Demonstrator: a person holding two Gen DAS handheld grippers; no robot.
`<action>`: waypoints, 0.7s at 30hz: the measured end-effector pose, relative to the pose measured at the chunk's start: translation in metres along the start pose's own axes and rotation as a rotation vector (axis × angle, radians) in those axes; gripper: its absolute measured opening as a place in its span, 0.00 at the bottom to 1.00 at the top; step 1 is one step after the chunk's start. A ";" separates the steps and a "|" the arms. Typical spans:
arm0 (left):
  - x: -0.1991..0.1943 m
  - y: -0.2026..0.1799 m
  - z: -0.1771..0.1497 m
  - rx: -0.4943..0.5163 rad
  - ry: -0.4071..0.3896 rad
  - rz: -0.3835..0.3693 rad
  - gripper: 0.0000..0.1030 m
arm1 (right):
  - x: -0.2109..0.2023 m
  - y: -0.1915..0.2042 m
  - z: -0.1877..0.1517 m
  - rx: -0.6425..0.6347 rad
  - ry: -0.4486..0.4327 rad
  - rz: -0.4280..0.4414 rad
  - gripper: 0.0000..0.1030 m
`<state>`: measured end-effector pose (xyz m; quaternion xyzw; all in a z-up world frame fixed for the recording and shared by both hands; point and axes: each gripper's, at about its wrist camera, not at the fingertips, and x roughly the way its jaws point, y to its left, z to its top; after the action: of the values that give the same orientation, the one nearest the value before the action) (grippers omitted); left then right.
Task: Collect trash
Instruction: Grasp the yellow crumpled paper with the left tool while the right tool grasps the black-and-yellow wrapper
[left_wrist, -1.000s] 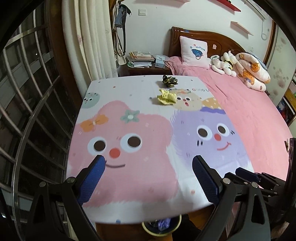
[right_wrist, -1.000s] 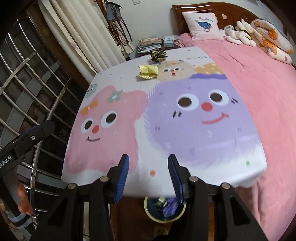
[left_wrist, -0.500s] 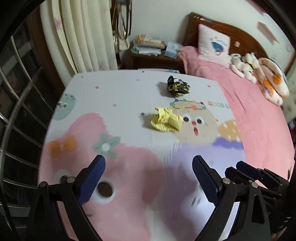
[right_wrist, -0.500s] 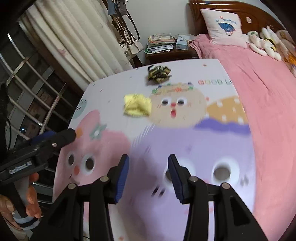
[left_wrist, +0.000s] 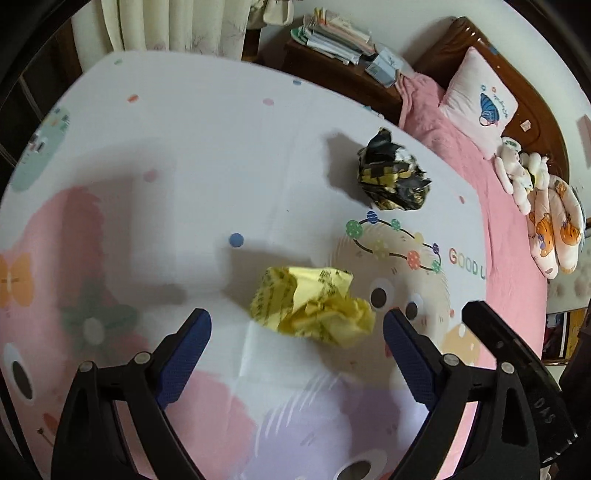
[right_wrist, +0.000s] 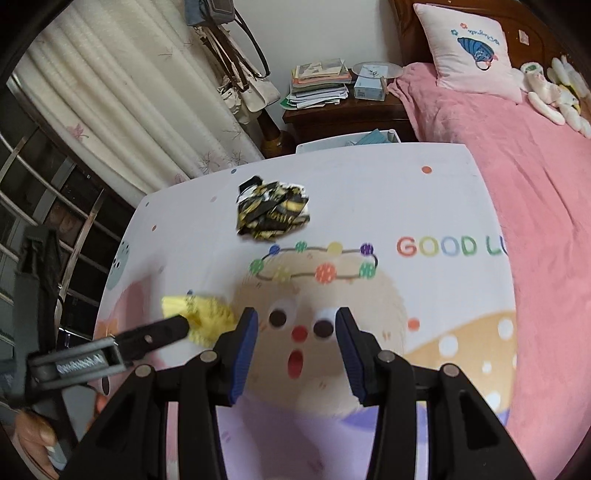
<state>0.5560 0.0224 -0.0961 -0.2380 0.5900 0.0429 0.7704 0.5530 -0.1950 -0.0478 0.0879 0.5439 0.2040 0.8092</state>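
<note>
A crumpled yellow paper ball (left_wrist: 314, 306) lies on the cartoon-print table cover (left_wrist: 207, 177). My left gripper (left_wrist: 295, 332) is open, its blue-padded jaws on either side of the ball and just short of it. The ball also shows in the right wrist view (right_wrist: 201, 315), with the left gripper's finger (right_wrist: 155, 334) at it. A crumpled black-and-yellow wrapper (left_wrist: 393, 177) lies farther back; it shows in the right wrist view (right_wrist: 273, 212) too. My right gripper (right_wrist: 293, 325) is open and empty over the beige face print, right of the yellow ball.
A pink bed (right_wrist: 535, 177) with a pillow (right_wrist: 469, 48) and soft toys (left_wrist: 554, 221) runs along the right. A dark nightstand (right_wrist: 343, 110) with stacked books stands behind the table. Curtains (right_wrist: 140, 110), hanging bags and a window grille are at the left.
Both grippers have moved forward across the table, away from the near edge and the bin below it. The left gripper now brackets the yellow ball. Both stayed open.
</note>
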 end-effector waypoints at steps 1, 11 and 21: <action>0.006 -0.001 0.002 -0.005 0.010 -0.005 0.81 | 0.002 -0.002 0.003 0.004 0.001 0.005 0.43; 0.037 -0.019 0.004 -0.048 0.037 -0.085 0.30 | 0.027 -0.004 0.029 0.019 0.015 0.054 0.49; 0.000 -0.029 0.038 0.061 -0.131 0.092 0.28 | 0.050 0.011 0.064 0.085 -0.016 0.138 0.73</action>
<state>0.6005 0.0125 -0.0797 -0.1839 0.5497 0.0759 0.8113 0.6252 -0.1587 -0.0614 0.1614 0.5383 0.2353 0.7930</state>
